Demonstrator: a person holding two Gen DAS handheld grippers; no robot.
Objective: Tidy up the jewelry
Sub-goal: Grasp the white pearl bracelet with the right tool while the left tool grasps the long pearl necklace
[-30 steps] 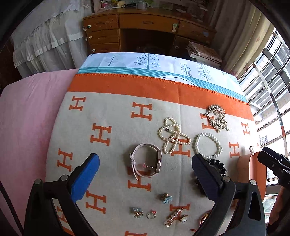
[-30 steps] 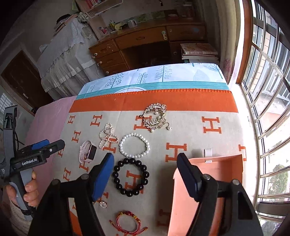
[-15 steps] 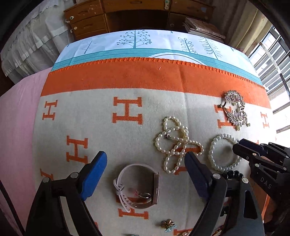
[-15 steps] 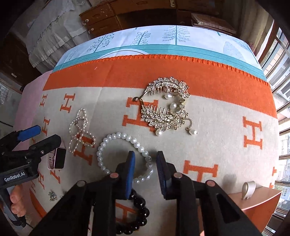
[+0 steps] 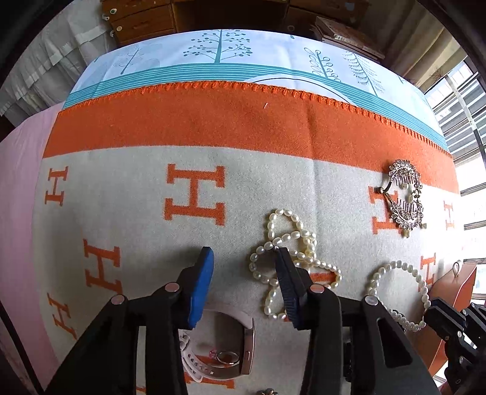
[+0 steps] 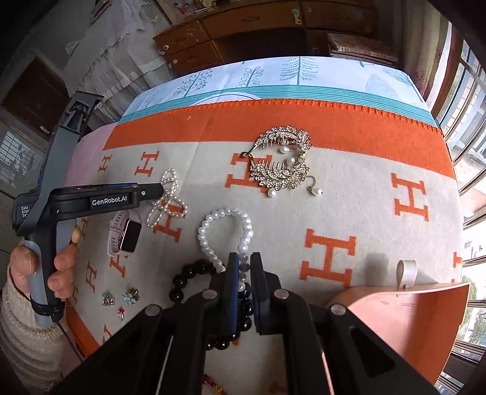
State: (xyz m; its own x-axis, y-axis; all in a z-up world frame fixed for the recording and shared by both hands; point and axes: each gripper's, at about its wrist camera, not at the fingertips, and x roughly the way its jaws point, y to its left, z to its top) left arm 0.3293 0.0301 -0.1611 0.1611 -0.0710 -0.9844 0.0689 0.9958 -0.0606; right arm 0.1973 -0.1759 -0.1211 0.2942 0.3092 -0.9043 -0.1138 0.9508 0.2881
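My right gripper [image 6: 244, 261] is shut on the near side of a white pearl bracelet [image 6: 226, 231], which is pulled into a narrow loop on the blanket. A black bead bracelet [image 6: 194, 273] lies just beneath and left of it. My left gripper [image 5: 243, 258] is open, low over the blanket; its right finger touches a looped pearl necklace [image 5: 291, 243], and a pink smartwatch [image 5: 224, 352] lies below between the fingers. A gold crystal hair comb [image 6: 282, 161] lies farther back. The pearl bracelet also shows in the left wrist view [image 5: 398, 291].
An orange jewelry box [image 6: 404, 322] with a white ribbon tab stands open at the right. Small earrings and charms [image 6: 121, 299] lie at the near left of the H-patterned blanket [image 6: 364, 188]. A wooden desk [image 6: 258, 27] stands beyond the bed.
My right gripper closed onto the pearl bracelet and drew it into a narrow loop. My left gripper moved forward and down toward the pearl necklace and narrowed its opening.
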